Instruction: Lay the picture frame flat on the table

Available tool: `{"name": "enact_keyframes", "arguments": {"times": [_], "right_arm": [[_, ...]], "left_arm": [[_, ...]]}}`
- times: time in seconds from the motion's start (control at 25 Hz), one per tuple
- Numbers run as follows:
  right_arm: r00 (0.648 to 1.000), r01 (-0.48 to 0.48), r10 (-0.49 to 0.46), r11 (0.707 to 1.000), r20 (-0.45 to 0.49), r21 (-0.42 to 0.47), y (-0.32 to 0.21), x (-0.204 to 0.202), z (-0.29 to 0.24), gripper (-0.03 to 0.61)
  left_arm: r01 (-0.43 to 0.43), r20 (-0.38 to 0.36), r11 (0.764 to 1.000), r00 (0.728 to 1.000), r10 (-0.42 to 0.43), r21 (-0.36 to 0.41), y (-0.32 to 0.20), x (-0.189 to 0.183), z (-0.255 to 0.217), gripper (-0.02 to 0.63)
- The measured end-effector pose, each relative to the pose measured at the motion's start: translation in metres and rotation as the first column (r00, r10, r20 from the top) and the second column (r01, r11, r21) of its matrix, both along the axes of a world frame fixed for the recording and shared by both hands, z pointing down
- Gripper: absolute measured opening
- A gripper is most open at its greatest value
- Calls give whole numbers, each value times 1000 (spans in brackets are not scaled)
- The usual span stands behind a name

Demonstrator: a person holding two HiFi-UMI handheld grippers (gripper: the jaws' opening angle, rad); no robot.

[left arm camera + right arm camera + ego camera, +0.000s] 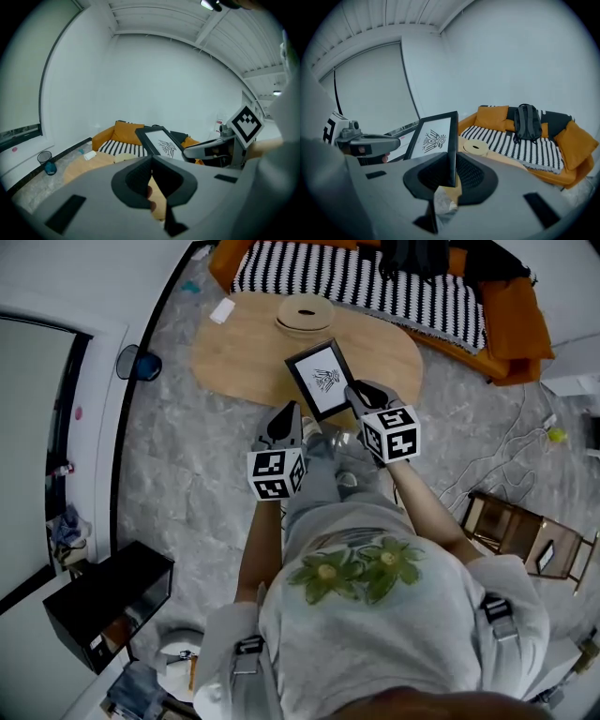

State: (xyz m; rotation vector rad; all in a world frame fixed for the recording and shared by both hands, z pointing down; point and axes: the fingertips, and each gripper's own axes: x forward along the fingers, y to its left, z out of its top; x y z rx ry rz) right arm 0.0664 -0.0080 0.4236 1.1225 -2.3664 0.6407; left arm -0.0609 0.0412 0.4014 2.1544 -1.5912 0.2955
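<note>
Near the front edge of the low table (234, 362) the frame (322, 378) hangs tilted, pinched by one side edge in the right gripper (354, 397), the left gripper (287, 413) pressed together and empty, so it may pivot and land corner-first.

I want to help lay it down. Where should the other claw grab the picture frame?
Pinch the thin black left border of the picture frame, coming from the left. The right claw clamps the opposite edge, and the left claw sits on that free side.
</note>
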Motion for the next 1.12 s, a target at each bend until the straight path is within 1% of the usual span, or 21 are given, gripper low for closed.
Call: {"name": "enact_keyframes", "arguments": {"times": [0.52, 1.12], "right_arm": [[1000, 13, -14, 999, -23, -40, -26, -11, 22, 71], [999, 9, -11, 998, -38, -60, -45, -18, 46, 71]], "left_arm": [[-22, -15, 998, 1000, 21, -51, -27, -1, 19, 14], [-25, -18, 998, 1000, 23, -62, -49, -9, 36, 14]]}}
